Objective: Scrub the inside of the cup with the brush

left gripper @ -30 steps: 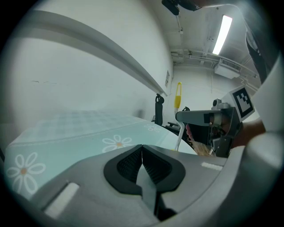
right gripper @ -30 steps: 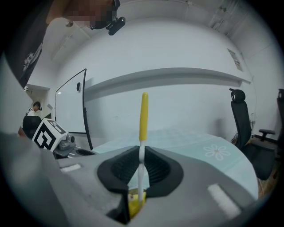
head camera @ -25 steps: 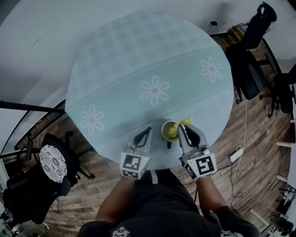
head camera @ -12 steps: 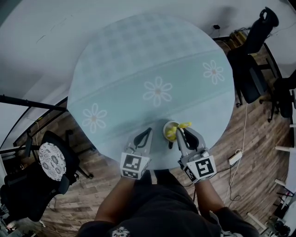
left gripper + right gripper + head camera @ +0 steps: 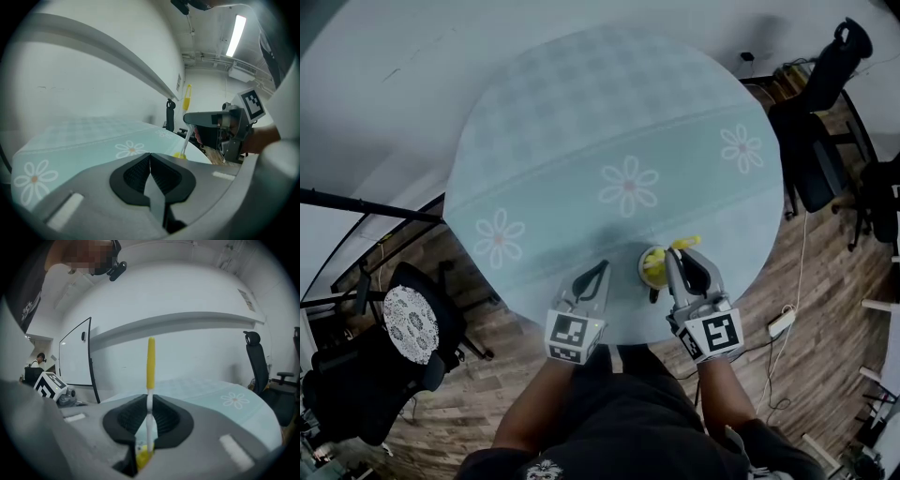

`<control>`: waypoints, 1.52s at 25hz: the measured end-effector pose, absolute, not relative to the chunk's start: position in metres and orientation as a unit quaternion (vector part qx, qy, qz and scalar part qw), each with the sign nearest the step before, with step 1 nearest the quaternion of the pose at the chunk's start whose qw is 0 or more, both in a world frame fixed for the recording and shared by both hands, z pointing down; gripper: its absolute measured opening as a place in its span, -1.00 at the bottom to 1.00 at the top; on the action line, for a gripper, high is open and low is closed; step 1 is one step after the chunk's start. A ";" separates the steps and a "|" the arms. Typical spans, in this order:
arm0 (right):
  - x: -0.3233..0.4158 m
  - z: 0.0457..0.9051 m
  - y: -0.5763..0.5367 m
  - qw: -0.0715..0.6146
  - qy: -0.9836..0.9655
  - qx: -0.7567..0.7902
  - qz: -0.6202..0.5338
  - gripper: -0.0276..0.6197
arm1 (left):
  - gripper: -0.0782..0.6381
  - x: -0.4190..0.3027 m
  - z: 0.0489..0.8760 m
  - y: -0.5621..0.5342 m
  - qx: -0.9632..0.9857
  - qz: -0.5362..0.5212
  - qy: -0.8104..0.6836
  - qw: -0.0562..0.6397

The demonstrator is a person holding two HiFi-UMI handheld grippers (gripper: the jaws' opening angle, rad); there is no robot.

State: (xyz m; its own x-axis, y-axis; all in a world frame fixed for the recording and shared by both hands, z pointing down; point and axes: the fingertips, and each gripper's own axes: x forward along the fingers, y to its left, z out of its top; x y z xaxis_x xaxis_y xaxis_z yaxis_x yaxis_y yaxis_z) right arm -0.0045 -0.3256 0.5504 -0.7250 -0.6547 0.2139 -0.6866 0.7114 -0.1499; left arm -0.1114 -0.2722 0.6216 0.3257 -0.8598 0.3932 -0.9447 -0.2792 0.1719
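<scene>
Teal cloth printed with white daisies covers the round table [image 5: 581, 122], which stands on a wooden plank floor [image 5: 487, 394]. Black office chairs [image 5: 811, 141] crowd the 2 o'clock side. Another chair with a speckled round cushion [image 5: 411, 326] sits at 8 o'clock, and a white power strip [image 5: 780, 322] lies on the floor at 4 o'clock. Nothing lies on the cloth between the grippers and the cup [image 5: 652, 267], which stands near the table's edge at 5 o'clock. The left gripper [image 5: 598, 269] rests low over the cloth at 6 o'clock, just left of the cup and apart from it. It points toward 12 with its jaws pressed together on nothing. The right gripper [image 5: 677, 261] sits against the cup's right side, angled toward 11, its jaws clamped on the white shaft of the brush [image 5: 684, 244]. In the right gripper view the brush stands upright between the pads, its yellow handle [image 5: 150, 364] rising above them and its yellow head below. Both of the person's forearms [image 5: 534, 403] reach in from 6 o'clock. Each gripper's cube [image 5: 572, 335] carries a square black-and-white marker pattern with no words. A small paper notice [image 5: 178, 83] on the wall in the left gripper view is too small to read. A whiteboard [image 5: 75, 355] stands at the back in the right gripper view.
</scene>
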 end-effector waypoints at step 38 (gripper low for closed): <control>0.019 0.481 -0.297 0.041 -0.918 0.389 0.057 -0.80 | -0.76 -0.081 0.556 -0.270 0.831 0.096 -0.531 0.136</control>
State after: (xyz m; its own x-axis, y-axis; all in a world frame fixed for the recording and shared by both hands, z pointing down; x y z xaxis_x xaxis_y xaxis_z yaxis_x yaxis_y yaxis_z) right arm 0.0189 -0.2969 0.4813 -0.6934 -0.7104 0.1203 -0.7199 0.6902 -0.0735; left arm -0.0813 -0.2695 0.5557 0.4169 -0.8566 0.3040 -0.9088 -0.3987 0.1229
